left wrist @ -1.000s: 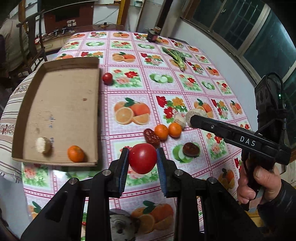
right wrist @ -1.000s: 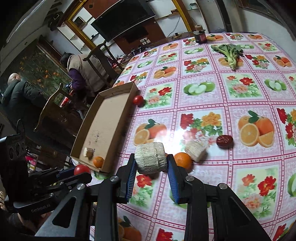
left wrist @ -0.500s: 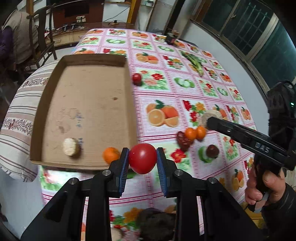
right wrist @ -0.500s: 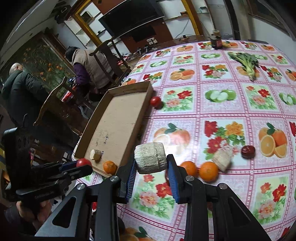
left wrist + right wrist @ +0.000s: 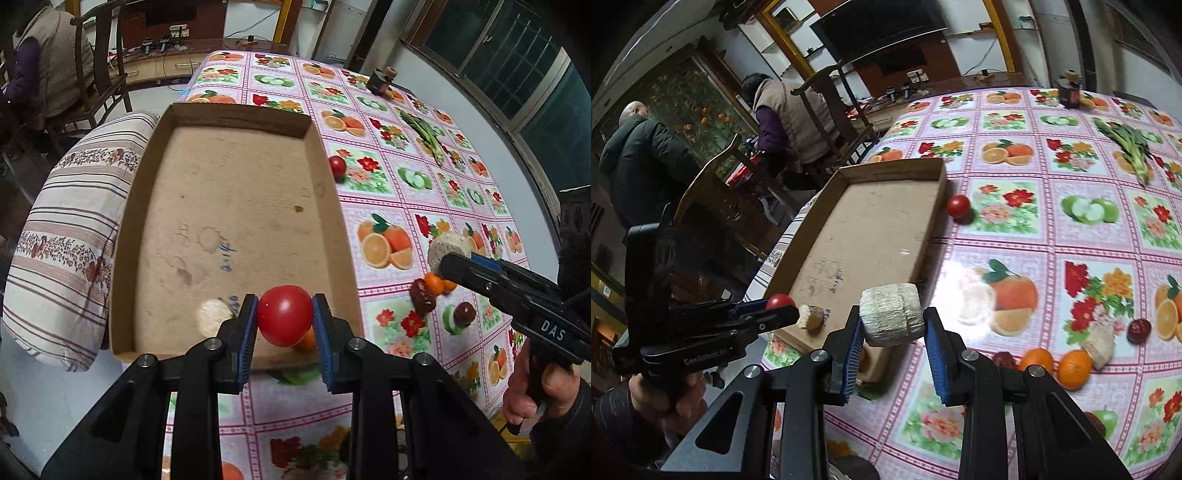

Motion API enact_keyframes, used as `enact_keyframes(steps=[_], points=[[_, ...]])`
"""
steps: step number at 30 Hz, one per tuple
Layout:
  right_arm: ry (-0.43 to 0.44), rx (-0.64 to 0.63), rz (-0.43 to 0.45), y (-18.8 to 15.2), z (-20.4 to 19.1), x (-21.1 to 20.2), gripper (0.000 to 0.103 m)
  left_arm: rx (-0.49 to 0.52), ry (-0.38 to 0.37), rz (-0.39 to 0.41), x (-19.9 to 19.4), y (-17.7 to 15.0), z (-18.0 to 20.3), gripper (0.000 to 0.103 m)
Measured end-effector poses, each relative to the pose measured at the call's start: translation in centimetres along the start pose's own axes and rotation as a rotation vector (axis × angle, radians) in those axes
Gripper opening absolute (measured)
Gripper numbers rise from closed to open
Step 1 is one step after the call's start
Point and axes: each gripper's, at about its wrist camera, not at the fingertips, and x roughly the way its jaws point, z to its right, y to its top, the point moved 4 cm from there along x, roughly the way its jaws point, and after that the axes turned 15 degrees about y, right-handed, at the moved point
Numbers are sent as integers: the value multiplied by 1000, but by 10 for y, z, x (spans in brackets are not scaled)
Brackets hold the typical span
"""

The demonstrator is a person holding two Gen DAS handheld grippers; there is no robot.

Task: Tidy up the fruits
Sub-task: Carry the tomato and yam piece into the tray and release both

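My left gripper (image 5: 284,317) is shut on a red tomato (image 5: 284,314) and holds it over the near end of the cardboard tray (image 5: 229,206). In the tray lie a pale corn piece (image 5: 212,315) and an orange (image 5: 307,341), partly hidden behind the tomato. My right gripper (image 5: 891,326) is shut on a pale corn cob piece (image 5: 889,314), above the tablecloth by the tray's (image 5: 871,236) near right corner. The left gripper (image 5: 775,308) also shows in the right wrist view.
On the tablecloth lie two oranges (image 5: 1056,363), a corn piece (image 5: 1102,343), red dates (image 5: 1139,328), a small tomato (image 5: 959,206) by the tray, greens (image 5: 1126,147) and a dark jar (image 5: 1069,90). A striped cushion (image 5: 62,243) lies left of the tray. People sit behind.
My left gripper has carried the tomato left and forward, from above the tablecloth to over the tray's near end. My right gripper has moved left toward the tray with the corn piece.
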Motion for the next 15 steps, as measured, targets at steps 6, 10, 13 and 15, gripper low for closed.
enact_keyframes(steps=[6,10,13,15], points=[[21,-34,-38,6,-15,26,33,-15,15,-4,9,7,-19,27],[27,-60,-73,7,-22,48,32,-40,23,-14,21,16,-33,26],[22,-77,-108,5,-25,66,32,-35,34,-21,32,21,-38,27],[14,-90,-134,3,-26,77,32,-26,47,-26,41,26,-39,27]])
